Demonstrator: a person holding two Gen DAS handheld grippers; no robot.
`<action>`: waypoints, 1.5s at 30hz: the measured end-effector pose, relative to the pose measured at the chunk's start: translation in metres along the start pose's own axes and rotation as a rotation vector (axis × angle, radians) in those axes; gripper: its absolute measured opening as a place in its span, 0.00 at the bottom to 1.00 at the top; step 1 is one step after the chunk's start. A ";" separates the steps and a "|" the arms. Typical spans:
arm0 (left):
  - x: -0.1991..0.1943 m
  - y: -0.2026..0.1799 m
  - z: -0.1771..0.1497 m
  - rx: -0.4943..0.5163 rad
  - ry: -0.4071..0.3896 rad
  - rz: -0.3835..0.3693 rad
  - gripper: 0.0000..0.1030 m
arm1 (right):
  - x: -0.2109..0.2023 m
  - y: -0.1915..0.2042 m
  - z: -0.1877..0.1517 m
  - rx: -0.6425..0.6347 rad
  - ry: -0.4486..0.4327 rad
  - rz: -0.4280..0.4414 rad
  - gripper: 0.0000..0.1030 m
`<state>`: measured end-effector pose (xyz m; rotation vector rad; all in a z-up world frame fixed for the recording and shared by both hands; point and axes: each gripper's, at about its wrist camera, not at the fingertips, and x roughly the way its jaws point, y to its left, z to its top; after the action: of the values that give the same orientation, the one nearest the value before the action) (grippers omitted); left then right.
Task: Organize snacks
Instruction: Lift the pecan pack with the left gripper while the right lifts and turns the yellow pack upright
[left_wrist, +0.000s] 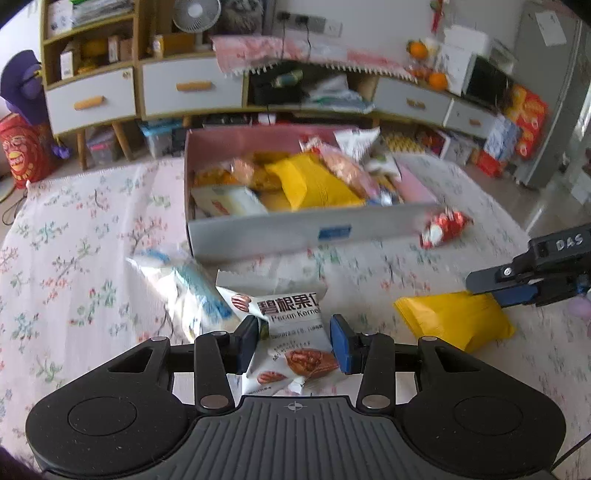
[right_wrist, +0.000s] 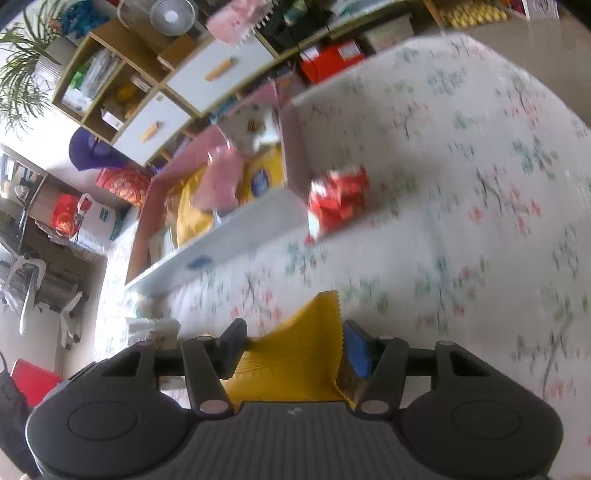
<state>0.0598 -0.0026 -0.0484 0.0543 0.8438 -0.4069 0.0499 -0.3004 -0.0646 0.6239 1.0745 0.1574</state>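
My left gripper (left_wrist: 293, 341) is shut on a white pecan kernel packet (left_wrist: 288, 332), its pads pressing both sides. My right gripper (right_wrist: 293, 349) is shut on a yellow snack packet (right_wrist: 295, 354); in the left wrist view that packet (left_wrist: 454, 319) lies at the right with the right gripper (left_wrist: 480, 286) at its far edge. The open box (left_wrist: 266, 236) holds several snacks, among them a big yellow bag (left_wrist: 317, 182). A red packet (left_wrist: 445, 229) lies beside the box's right corner; it also shows in the right wrist view (right_wrist: 338, 199).
A white and blue packet (left_wrist: 177, 284) lies left of the pecan packet on the floral cloth (left_wrist: 74, 258). A sideboard with drawers (left_wrist: 184, 88) stands behind the table. The box (right_wrist: 221, 240) lies left of centre in the right wrist view.
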 end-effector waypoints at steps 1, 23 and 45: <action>-0.001 0.000 -0.002 0.002 0.014 0.005 0.38 | -0.002 0.000 -0.003 0.009 0.014 0.000 0.40; -0.012 -0.010 -0.019 0.046 0.032 0.046 0.66 | -0.023 0.057 -0.056 -0.848 0.017 -0.091 0.80; 0.008 -0.011 -0.023 0.043 0.025 0.111 0.69 | 0.029 0.067 -0.059 -0.931 -0.050 -0.223 0.65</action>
<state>0.0439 -0.0100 -0.0681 0.1454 0.8527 -0.3208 0.0253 -0.2102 -0.0700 -0.3265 0.8888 0.4112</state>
